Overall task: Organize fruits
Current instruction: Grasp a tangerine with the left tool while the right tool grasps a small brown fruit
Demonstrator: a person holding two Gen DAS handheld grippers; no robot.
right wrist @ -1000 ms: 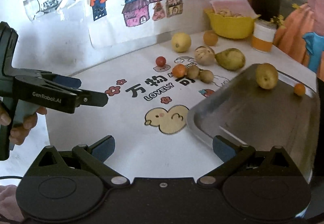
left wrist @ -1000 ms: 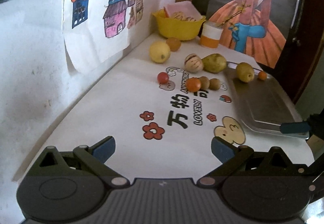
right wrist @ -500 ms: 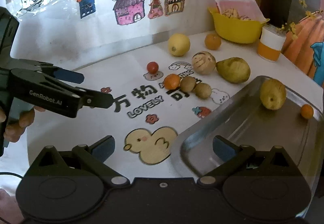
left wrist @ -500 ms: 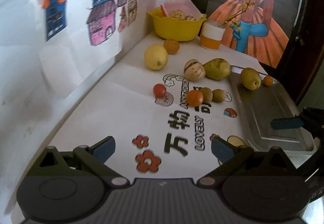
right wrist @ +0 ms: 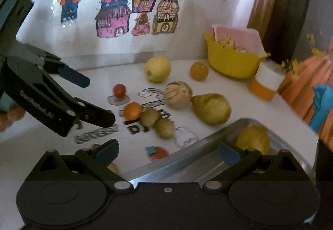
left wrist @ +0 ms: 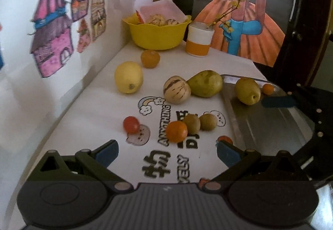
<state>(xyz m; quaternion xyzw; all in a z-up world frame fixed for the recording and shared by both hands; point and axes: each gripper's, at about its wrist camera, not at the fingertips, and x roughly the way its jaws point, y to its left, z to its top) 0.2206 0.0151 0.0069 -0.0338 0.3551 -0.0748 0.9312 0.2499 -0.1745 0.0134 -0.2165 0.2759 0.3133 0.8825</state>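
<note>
Meanwhile both tools are spread and empty, left tool (left wrist: 167,152) low facing the small orange (left wrist: 176,131), right tool (right wrist: 167,152) over the tray (right wrist: 183,162).

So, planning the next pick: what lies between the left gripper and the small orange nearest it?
Only printed tablecloth lies between the open left gripper and the small orange just ahead; the left wrist view shows it.

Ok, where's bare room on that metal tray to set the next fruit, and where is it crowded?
The metal tray is bare across its middle and near end; only a yellow-green fruit and a small orange fruit sit at its far end. The crowded spot is the table beside the tray's left rim: two brown fruits, an orange, a striped melon and a pear.
</note>
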